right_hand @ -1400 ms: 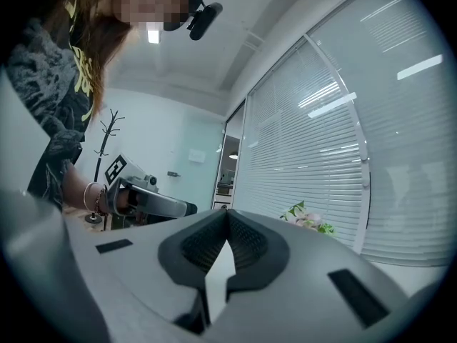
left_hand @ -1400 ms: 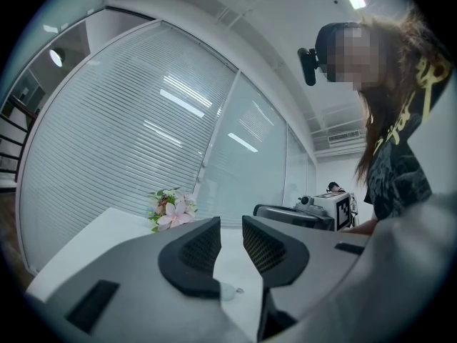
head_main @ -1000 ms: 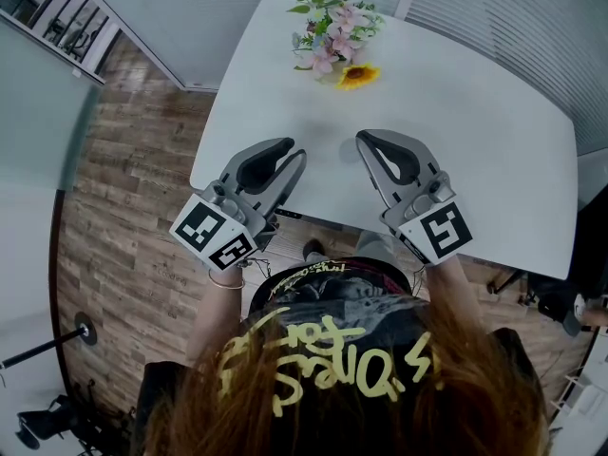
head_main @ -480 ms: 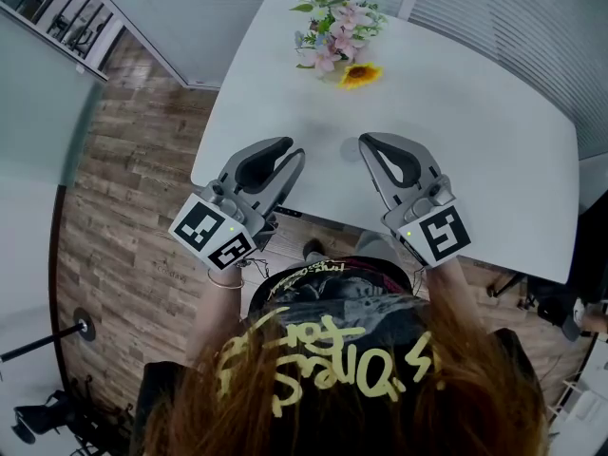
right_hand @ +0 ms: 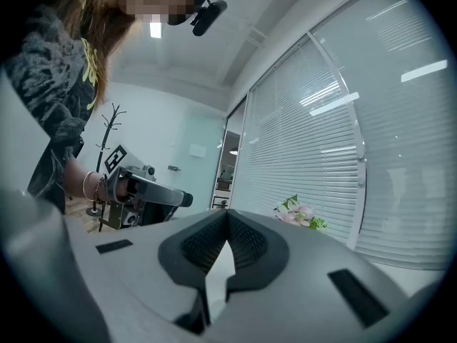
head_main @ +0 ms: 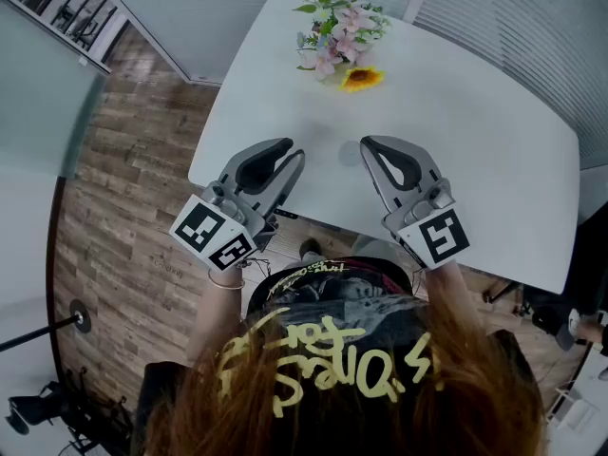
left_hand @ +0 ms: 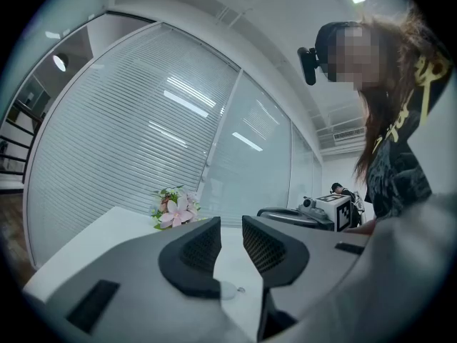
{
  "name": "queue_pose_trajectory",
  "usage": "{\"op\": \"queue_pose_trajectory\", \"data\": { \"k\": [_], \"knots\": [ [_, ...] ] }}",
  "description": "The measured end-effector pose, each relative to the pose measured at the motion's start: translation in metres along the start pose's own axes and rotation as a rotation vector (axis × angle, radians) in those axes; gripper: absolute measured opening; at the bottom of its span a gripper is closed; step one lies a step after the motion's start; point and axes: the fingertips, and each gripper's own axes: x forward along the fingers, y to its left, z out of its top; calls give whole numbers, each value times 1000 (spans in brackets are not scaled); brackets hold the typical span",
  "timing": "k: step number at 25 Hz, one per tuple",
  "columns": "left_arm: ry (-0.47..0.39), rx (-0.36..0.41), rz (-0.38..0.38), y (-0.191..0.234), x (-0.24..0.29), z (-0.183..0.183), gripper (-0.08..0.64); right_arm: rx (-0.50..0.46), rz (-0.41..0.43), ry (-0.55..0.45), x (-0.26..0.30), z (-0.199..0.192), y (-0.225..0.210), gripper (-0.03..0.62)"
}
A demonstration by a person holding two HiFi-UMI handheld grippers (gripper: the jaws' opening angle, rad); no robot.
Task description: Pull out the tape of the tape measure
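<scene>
- Tape measure isn't showing up in any of the views, so I'm not able to say where it's sitting or whether its tape is out.
- The white table (head_main: 494,160) is carrying a bunch of flowers (head_main: 337,41) at the far side. There's also a faint round spot (head_main: 350,153) between the gripper tips that I'm not managing to identify.
- The left gripper (head_main: 293,150) is hovering level over the near edge of the table, its jaws standing a little apart with nothing between them.
- The right gripper (head_main: 366,143) is hovering just beside it, also level, with its jaws pressed together on nothing.
- I'm reading this two ways: either the tape measure is yet to be brought in, or it's done with and gone from the table. These pictures aren't settling which.
- Whenever the pulling is happening, I'm guessing it goes best like this:
  - One gripper is clamping the case firmly.
  - The other is pinching the little hook at the tape's end.
  - The pull is running straight and level, so the tape isn't kinking or slipping free.
</scene>
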Motion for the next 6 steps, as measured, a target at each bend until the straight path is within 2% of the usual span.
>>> {"op": "queue_pose_trajectory", "data": {
  "k": [6],
  "knots": [
    [-1, 1, 8, 0, 1, 0, 84, -14, 13, -28, 1, 2, -1, 2]
  ]
}}
